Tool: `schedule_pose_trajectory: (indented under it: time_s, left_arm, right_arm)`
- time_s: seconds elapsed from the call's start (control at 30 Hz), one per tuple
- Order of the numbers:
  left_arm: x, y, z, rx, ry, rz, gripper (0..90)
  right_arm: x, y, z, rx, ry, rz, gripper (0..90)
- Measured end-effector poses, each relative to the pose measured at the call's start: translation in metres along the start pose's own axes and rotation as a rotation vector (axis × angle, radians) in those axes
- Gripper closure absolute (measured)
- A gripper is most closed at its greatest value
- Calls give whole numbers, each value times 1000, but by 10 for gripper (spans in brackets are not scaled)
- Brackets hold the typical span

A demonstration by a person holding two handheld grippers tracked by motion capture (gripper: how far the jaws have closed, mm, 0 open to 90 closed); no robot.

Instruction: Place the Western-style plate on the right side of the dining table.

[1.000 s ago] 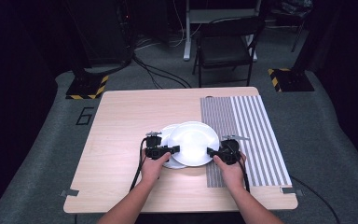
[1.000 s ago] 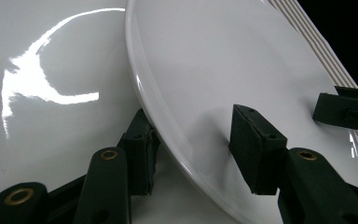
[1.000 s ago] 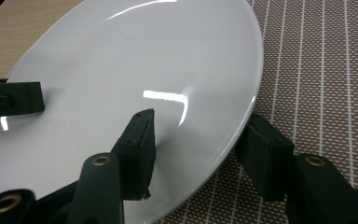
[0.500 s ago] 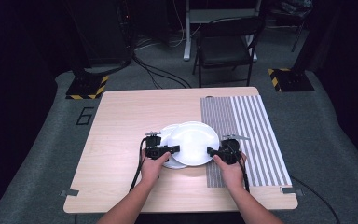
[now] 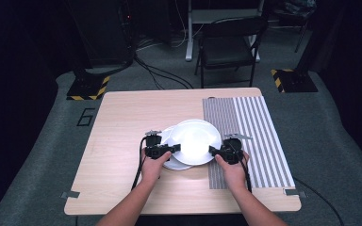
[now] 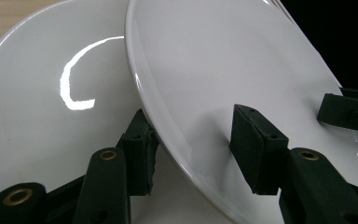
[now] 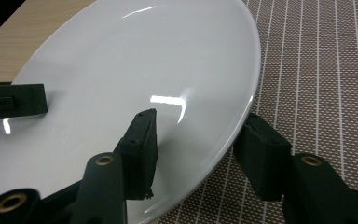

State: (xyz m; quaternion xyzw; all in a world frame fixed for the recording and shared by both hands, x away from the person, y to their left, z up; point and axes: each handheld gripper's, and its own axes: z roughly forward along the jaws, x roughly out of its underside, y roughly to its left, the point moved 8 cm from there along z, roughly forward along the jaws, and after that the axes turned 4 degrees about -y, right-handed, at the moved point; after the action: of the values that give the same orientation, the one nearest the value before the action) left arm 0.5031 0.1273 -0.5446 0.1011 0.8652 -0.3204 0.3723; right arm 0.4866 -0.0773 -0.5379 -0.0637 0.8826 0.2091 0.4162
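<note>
- We reach in from the near edge of the wooden table (image 5: 122,132), both forearms angled slightly inward, the left hand (image 5: 151,165) and right hand (image 5: 232,168) each wrapped around a gripper handle.
- Our left gripper (image 5: 162,150) points right, toward the upper white plate (image 5: 195,141); our right gripper (image 5: 219,151) points left at the same plate, so the two face each other across it.
- In the left gripper view, our jaws straddle the upper plate's rim (image 6: 168,140), one pad under it and one over its face, with a gap showing at the upper pad; we cannot tell if they pinch it.
- In the right gripper view, the jaws likewise bracket the opposite rim (image 7: 242,126), spread fairly wide.
- The upper plate sits tilted, overlapping a lower white plate (image 5: 172,162) that lies flat on the table.
- The upper plate's right edge reaches over the striped placemat (image 5: 254,136).
</note>
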Motion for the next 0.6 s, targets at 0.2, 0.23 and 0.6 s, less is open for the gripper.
schedule_pose_trajectory:
  time_s: [0.2, 0.23, 0.6]
  left_arm:
    - [-4, -3, -3, -16, -1, 18, 517]
    - [-5, -4, -3, -19, -5, 9, 517]
    - [-14, -10, -4, -18, -8, 36, 516]
  right_arm:
    - [-2, 1, -1, 1, -4, -3, 492]
    - [-3, 1, -1, 3, -4, -1, 492]
    - [-11, 1, -7, 9, -23, -17, 492]
